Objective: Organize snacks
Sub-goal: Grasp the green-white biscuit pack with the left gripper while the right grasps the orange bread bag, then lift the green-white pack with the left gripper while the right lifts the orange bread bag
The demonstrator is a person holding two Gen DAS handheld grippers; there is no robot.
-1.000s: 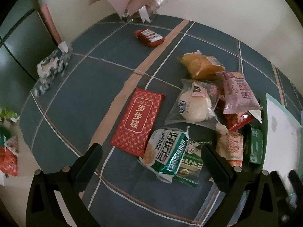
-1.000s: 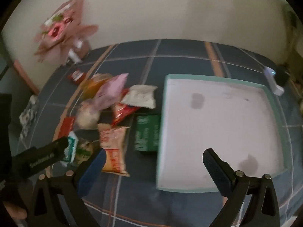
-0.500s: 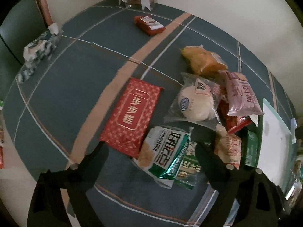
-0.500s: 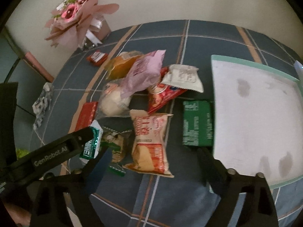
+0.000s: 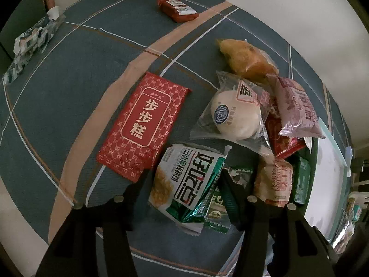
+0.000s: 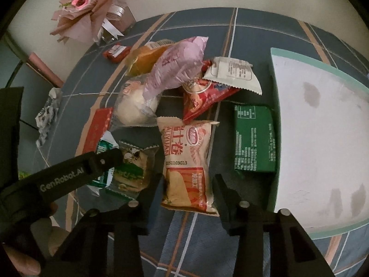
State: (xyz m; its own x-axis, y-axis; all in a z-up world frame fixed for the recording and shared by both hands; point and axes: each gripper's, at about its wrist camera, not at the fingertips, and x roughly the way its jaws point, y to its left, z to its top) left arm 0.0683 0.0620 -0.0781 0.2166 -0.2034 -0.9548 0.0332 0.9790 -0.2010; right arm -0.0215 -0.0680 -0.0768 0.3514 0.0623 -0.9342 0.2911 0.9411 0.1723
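Left tool (image 5: 186,180): fingers spread either side of the green-and-white snack pack (image 5: 189,180), not visibly pinching it.
Right tool (image 6: 188,184): fingers spread either side of the orange egg-roll pack (image 6: 188,161), no squeeze evident.
Tray (image 6: 299,62): white with a teal rim, bare, on the worktop (image 6: 253,27); the snack heap lies just left of it.
Green box (image 6: 253,138): touching the tray's left rim.
Risk: the left tool may also catch the small green sachet (image 5: 216,203) tucked under its pack; slick film may slip.
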